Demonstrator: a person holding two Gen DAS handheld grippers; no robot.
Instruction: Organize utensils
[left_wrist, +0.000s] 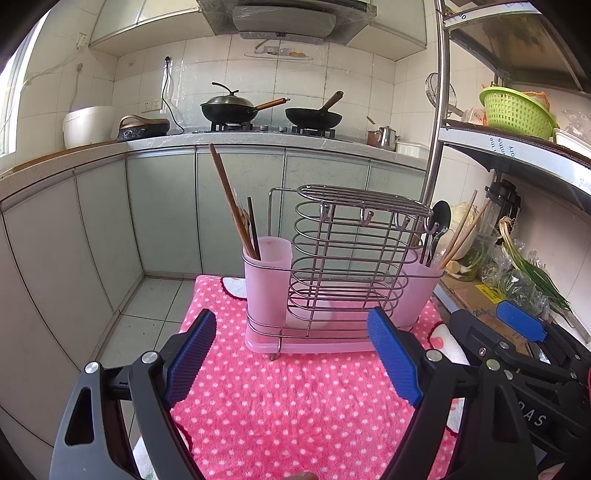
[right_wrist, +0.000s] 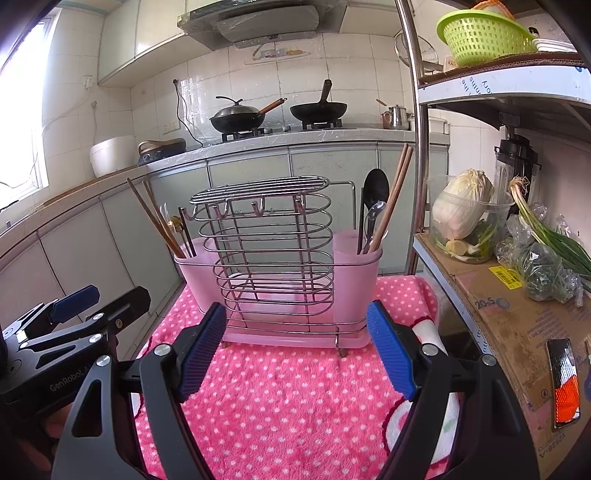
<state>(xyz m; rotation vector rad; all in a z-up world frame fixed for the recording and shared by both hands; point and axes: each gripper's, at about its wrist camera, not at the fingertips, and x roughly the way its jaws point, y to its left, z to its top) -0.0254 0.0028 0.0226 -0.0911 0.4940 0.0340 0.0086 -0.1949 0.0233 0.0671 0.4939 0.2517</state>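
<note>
A wire utensil rack (left_wrist: 343, 258) (right_wrist: 273, 258) with a pink drip tray stands on a pink polka-dot cloth (left_wrist: 295, 398) (right_wrist: 288, 398). Its left pink cup (left_wrist: 266, 280) (right_wrist: 195, 273) holds long wooden chopsticks (left_wrist: 229, 199) (right_wrist: 155, 218) and a dark stick. Its right pink cup (left_wrist: 421, 288) (right_wrist: 356, 280) holds a black spoon (left_wrist: 441, 218) (right_wrist: 375, 188), a metal spoon (right_wrist: 375, 218) and more chopsticks (right_wrist: 397, 192). My left gripper (left_wrist: 291, 354) stands open just short of the rack with nothing between its blue pads. My right gripper (right_wrist: 297, 350) is open too, equally empty.
A metal shelf unit (right_wrist: 417, 110) stands right of the cloth, holding a cabbage in a tub (right_wrist: 463, 218), green onions (right_wrist: 546, 236) and a green basket (right_wrist: 480, 33). Behind are grey cabinets, a counter and a stove with two woks (left_wrist: 229, 107) (left_wrist: 314, 116). Tiled floor lies left.
</note>
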